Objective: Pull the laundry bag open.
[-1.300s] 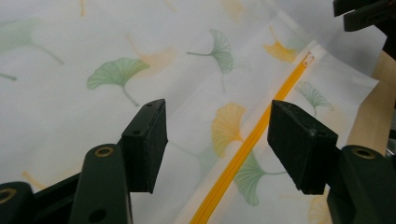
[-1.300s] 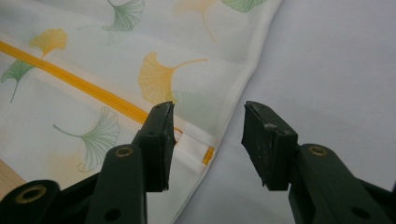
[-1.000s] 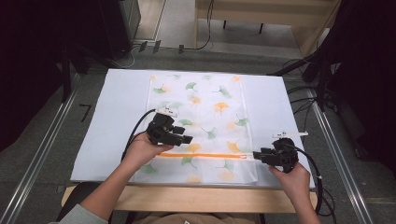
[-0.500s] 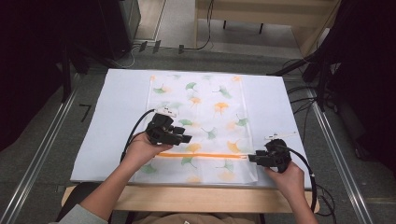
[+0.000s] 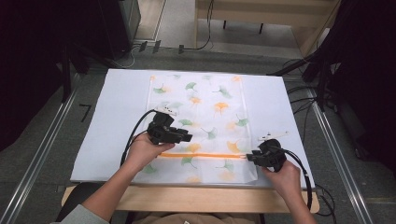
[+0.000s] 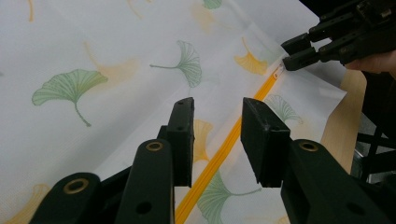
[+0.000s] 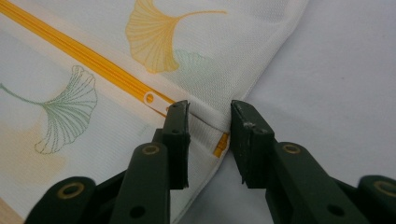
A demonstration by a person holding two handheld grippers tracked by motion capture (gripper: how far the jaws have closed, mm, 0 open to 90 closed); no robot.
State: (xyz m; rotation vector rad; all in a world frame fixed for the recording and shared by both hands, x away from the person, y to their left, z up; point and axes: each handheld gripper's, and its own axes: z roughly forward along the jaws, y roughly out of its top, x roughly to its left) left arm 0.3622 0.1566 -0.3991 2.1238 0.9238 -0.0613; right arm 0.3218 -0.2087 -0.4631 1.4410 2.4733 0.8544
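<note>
A white cloth bag [image 5: 205, 107] printed with green and orange ginkgo leaves lies flat on the table. An orange zipper [image 5: 205, 155] runs across it near the front edge. My left gripper [image 5: 187, 137] hovers open over the zipper's left part; in the left gripper view the zipper [image 6: 219, 154] passes below the gap of the left gripper [image 6: 217, 126]. My right gripper [image 5: 250, 157] is open at the zipper's right end. In the right gripper view, the right gripper [image 7: 208, 116] straddles the bag's folded edge, with the white pull tab [image 7: 154, 100] just beside its left jaw.
The bag rests on a white mat [image 5: 116, 116] that covers the table, with a wooden edge [image 5: 187, 198] at the front. Metal rails [image 5: 42, 154] run along both sides. Cables [image 5: 303, 93] lie on the floor at the right.
My right gripper has slid a little to the left, up to the zipper's right end. The left gripper has stayed where it was.
</note>
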